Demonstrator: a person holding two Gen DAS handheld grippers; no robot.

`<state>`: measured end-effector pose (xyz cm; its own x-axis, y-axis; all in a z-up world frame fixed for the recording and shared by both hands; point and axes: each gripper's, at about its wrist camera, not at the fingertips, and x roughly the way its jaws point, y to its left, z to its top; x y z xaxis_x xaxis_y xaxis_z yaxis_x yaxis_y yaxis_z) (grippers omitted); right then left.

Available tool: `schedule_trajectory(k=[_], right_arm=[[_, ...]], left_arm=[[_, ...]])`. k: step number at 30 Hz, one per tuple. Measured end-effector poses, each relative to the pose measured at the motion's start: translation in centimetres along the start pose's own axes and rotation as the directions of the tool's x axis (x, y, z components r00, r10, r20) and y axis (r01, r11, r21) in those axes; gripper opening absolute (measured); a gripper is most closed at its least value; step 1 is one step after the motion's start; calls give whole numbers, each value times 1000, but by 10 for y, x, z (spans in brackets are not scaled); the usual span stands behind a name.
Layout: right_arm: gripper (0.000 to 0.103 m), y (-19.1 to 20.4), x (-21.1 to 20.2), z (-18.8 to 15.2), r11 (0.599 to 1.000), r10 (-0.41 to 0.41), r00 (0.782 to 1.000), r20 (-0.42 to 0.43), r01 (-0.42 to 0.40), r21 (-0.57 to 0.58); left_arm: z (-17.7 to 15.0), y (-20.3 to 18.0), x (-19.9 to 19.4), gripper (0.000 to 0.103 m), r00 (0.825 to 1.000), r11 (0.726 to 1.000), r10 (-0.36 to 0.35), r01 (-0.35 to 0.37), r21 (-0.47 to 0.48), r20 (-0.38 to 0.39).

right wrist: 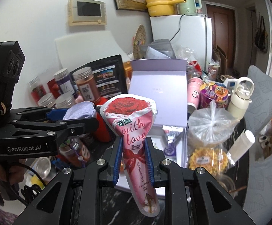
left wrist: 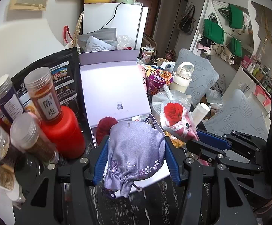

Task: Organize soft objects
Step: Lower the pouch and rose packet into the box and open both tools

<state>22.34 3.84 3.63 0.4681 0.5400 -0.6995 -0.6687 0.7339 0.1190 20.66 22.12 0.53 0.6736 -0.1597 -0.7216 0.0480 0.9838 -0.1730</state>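
Note:
My left gripper (left wrist: 136, 159) is shut on a lilac satin drawstring pouch (left wrist: 134, 150) with embroidered flowers, held just above the near edge of an open lavender gift box (left wrist: 115, 91). A dark red fuzzy item (left wrist: 106, 125) shows behind the pouch. My right gripper (right wrist: 133, 155) is shut on a pink cone-shaped rose packet (right wrist: 134, 131) printed "with love", held upright in front of the same box (right wrist: 160, 86). The left gripper (right wrist: 83, 120) with the pouch (right wrist: 79, 110) appears at the left of the right wrist view. The right gripper (left wrist: 199, 140) with the packet (left wrist: 175, 118) shows at the right of the left wrist view.
Spice jars (left wrist: 42, 93) and a red bottle (left wrist: 63, 131) crowd the left. A noodle cup (left wrist: 157, 82), cream flask (left wrist: 182, 76), tied plastic bag (right wrist: 211, 123), white tube (right wrist: 242, 144) and yellow snack packet (right wrist: 207, 159) stand right of the box. A white fridge (right wrist: 188, 37) rises behind.

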Motion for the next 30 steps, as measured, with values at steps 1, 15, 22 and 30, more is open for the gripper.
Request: schedule_trajectory(k=[1, 15, 22, 30], right_arm=[[23, -2, 4, 2, 1000, -2, 1000, -1, 2, 1], [23, -32, 61, 8, 999, -21, 998, -55, 23, 36], [23, -46, 91, -2, 998, -30, 994, -101, 36, 56], [23, -55, 117, -14, 996, -26, 990, -140, 39, 86]], left_arm=[[2, 1, 3, 55, 1000, 1000, 0, 0, -1, -1], [8, 16, 74, 55, 996, 1000, 1, -1, 1, -89], [0, 22, 110, 55, 990, 1000, 0, -1, -7, -144], [-15, 29, 143, 55, 980, 1000, 4, -7, -14, -200]])
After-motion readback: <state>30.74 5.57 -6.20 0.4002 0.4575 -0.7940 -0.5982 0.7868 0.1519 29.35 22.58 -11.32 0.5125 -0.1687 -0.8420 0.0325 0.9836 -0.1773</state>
